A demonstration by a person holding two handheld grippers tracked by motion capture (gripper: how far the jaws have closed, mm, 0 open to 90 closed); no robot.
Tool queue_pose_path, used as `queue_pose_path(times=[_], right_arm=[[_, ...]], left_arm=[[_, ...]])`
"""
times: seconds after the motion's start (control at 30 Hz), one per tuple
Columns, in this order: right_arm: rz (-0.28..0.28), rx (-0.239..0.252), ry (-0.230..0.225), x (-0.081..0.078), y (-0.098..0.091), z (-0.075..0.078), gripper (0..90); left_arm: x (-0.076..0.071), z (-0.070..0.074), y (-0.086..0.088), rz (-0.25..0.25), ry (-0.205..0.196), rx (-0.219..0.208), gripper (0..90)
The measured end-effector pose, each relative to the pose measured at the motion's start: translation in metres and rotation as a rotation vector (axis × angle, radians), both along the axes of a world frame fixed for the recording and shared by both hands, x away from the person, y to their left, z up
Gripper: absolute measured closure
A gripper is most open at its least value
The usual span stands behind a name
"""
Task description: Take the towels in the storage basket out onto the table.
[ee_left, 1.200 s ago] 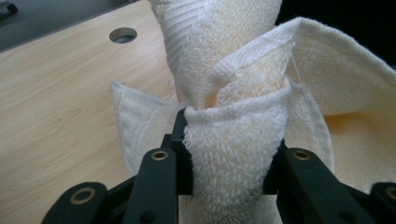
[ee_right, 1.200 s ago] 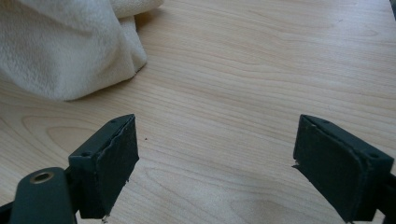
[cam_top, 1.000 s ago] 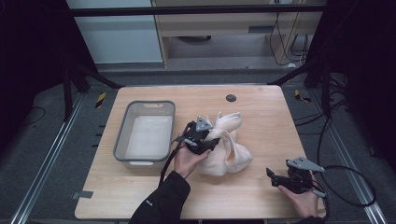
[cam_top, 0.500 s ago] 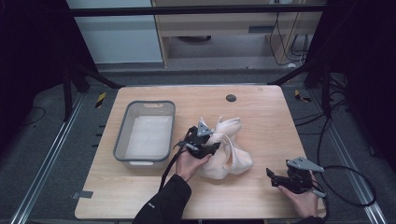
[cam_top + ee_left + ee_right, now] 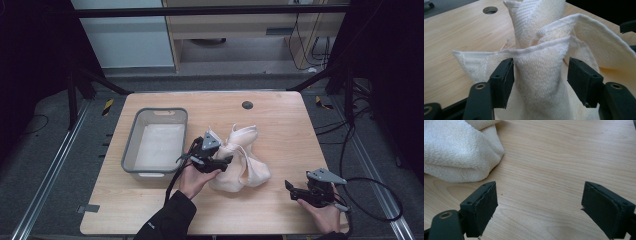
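A crumpled cream towel (image 5: 245,160) lies in the middle of the wooden table (image 5: 280,125). My left gripper (image 5: 226,161) is at the towel's left side, held in a hand that comes up from the front edge. In the left gripper view its jaws have just been opening and stand apart around an upright fold of the towel (image 5: 534,22), so my left gripper (image 5: 540,75) is open. My right gripper (image 5: 291,190) rests near the front right corner, open, with bare wood between its fingers (image 5: 484,205). An edge of the towel (image 5: 456,150) lies ahead of it and to its left.
A grey plastic bin (image 5: 131,150) with a pale lining stands left of the towel, close to the left hand. A round cable hole (image 5: 247,105) sits near the table's far edge. Black cable trails off the right side. Bare wood surrounds the right gripper.
The left gripper's jaws have spread apart around the towel fold, and the towel has settled a little. The right gripper has not moved.
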State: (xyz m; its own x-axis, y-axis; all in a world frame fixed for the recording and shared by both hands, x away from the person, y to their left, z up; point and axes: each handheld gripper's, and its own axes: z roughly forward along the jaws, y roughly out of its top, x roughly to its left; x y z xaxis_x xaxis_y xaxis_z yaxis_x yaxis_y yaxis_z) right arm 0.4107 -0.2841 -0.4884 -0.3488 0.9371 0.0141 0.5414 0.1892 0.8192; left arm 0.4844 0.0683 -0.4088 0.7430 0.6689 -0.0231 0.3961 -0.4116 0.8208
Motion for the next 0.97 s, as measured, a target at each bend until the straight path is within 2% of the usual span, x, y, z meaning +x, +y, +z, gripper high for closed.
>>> queue_pose_path(times=[0.13, 0.33, 0.43, 0.73, 0.97], right_arm=[[0.000, 0.003, 0.000, 0.000, 0.000, 0.000, 13.2], [-0.005, 0.012, 0.006, -0.001, 0.000, 0.001, 13.2], [-0.004, 0.010, 0.006, -0.001, 0.000, 0.001, 13.2], [-0.011, 0.009, 0.010, -0.001, 0.000, 0.000, 12.1], [-0.016, 0.003, 0.002, -0.001, 0.000, 0.000, 11.9]], left_arm=[[-0.009, 0.005, 0.014, -0.015, -0.006, -0.016, 34.5], [-0.025, 0.009, 0.040, -0.009, -0.033, -0.002, 32.3], [-0.031, 0.010, 0.054, -0.004, -0.029, -0.022, 31.9], [-0.048, 0.013, 0.099, 0.062, -0.063, -0.034, 31.3], [-0.060, 0.007, 0.133, 0.127, -0.069, -0.044, 30.7]])
